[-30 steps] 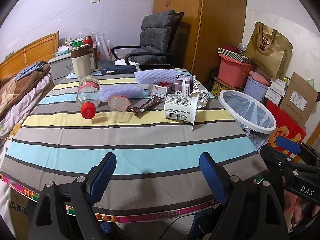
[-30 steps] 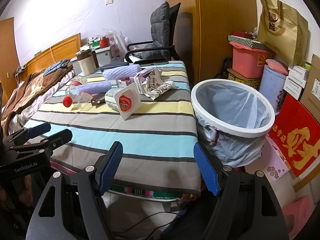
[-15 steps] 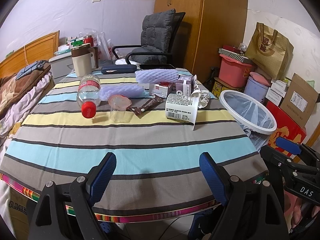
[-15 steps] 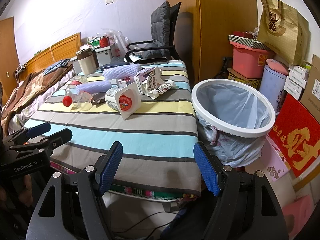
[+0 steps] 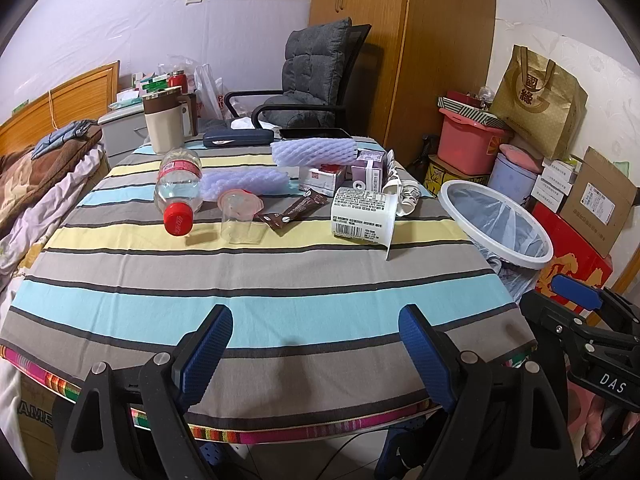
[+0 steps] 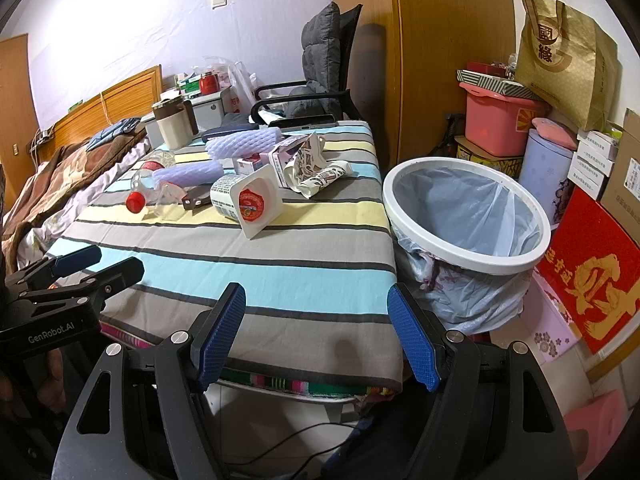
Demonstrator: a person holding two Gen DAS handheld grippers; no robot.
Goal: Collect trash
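Trash lies on the far half of the striped table (image 5: 280, 280): a clear bottle with a red cap (image 5: 178, 192), a clear plastic cup (image 5: 236, 218), a brown wrapper (image 5: 294, 210), a white yogurt tub (image 5: 362, 216) on its side, foam sleeves (image 5: 314, 152), small cartons (image 5: 370, 172) and crumpled paper (image 6: 316, 170). A lined white bin (image 6: 466, 216) stands right of the table. My left gripper (image 5: 316, 344) is open and empty over the table's near edge. My right gripper (image 6: 316, 328) is open and empty at the near right corner, beside the bin.
A beige mug (image 5: 164, 124), a dark case (image 5: 238, 137) and a tablet (image 5: 314, 133) sit at the table's far end. A grey chair (image 5: 308, 80) and wardrobe (image 5: 400, 52) stand behind. Boxes, a pink tub (image 5: 468, 144) and a paper bag (image 5: 540, 104) crowd the right; a bed (image 5: 36, 176) lies left.
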